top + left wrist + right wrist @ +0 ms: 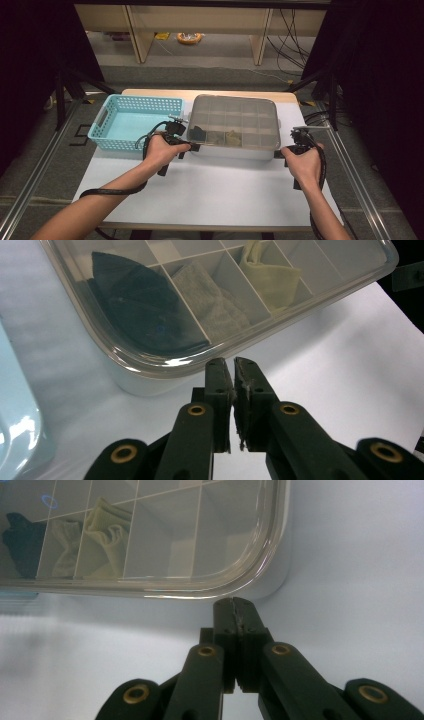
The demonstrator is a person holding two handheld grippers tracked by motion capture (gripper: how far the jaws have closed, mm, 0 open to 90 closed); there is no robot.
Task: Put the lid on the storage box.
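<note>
A grey compartment box [235, 151] with a clear lid stands at the back middle of the white table. Under the lid lie a dark blue cloth [135, 305], a grey cloth [210, 300] and a pale yellow cloth [270, 275]. My left gripper [196, 146] is at the box's near left corner. Its jaws are almost together, with a thin slit and nothing between them, and the tips [232, 362] reach the lid rim [150, 367]. My right gripper [278, 154] is at the near right corner, its jaws pressed together, its tips [235, 601] just under the lid rim [200, 592].
A light blue slotted basket [107, 117] stands left of the box, close to my left hand; its corner [15, 425] shows at the left of the left gripper view. White tabletop [215, 185] lies in front of the box. Floor, shelving legs and cables are beyond the table.
</note>
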